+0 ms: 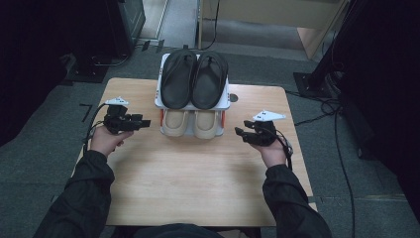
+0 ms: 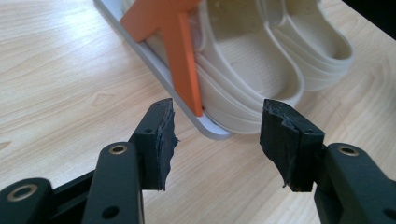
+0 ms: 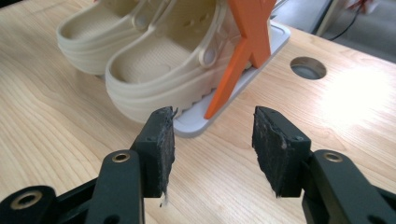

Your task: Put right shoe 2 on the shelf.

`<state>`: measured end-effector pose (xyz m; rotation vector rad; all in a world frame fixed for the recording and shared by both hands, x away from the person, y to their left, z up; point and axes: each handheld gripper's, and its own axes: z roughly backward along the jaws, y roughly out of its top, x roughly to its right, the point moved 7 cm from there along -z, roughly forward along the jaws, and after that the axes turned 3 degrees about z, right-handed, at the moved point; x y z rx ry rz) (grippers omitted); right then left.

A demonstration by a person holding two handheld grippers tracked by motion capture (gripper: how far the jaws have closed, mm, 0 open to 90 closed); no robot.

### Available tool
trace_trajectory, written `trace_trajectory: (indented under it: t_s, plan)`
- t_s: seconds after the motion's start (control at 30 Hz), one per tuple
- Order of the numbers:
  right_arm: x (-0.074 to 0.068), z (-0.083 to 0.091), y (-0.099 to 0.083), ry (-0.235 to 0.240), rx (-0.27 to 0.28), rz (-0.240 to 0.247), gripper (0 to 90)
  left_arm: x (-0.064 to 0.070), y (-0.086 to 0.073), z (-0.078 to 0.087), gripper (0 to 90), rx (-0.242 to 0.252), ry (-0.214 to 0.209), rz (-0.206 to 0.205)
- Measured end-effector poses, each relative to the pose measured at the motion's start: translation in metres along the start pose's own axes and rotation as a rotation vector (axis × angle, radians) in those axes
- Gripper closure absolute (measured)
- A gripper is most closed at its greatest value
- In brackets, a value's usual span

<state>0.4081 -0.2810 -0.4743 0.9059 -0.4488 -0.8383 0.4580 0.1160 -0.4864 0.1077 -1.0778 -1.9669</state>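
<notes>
The left tool (image 1: 144,122) hangs just above the worktop (image 1: 198,183), its jaws spread wide with nothing between them. In the left gripper view the worn black pads (image 2: 164,140) frame the near left corner of a small shoe rack (image 2: 212,129), which lies just beyond the tips without touching them. The left hand (image 1: 106,140) grips this tool from the near side, and its grey plate stands on top.

The right tool (image 1: 238,132) sits at the other side of the rack, also spread wide and empty. In the right gripper view its pads (image 3: 164,144) point at the rack's near right corner, where an orange strut (image 3: 233,70) rises from the grey-white base. The right hand (image 1: 273,151) holds it from the near side, and a cable trails off toward the right edge of the worktop.

Between the two tools, the rack stands at the far middle of the worktop. Its lower level holds a pair of beige clogs (image 1: 192,124), side by side, heels toward the person. Its upper level carries a pair of black sandals (image 1: 194,79), also side by side. Both tools are near the clogs but clear of them.

A round hole (image 3: 307,67) pierces the worktop just right of the rack. Grey carpet (image 1: 44,158) surrounds the worktop.
</notes>
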Motion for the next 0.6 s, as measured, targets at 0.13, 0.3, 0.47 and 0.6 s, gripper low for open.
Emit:
trace_trajectory:
  t_s: [0.13, 0.3, 0.47, 0.6]
  plan:
    - [-0.01, 0.001, -0.015, 0.041, 0.001, -0.007, 49.3, 0.007, -0.002, 0.003, 43.5, 0.01, -0.006, -0.027]
    - [-0.021, 0.001, -0.03, 0.088, -0.022, -0.033, 47.6, 0.014, -0.004, 0.003, 41.2, 0.017, -0.022, -0.041]
    - [-0.021, -0.002, -0.033, 0.092, -0.024, -0.035, 43.7, 0.014, -0.005, -0.002, 37.3, 0.027, -0.013, -0.047]
    - [-0.016, -0.009, -0.033, 0.08, -0.009, -0.095, 35.0, 0.015, -0.006, -0.004, 35.5, 0.022, -0.002, -0.059]
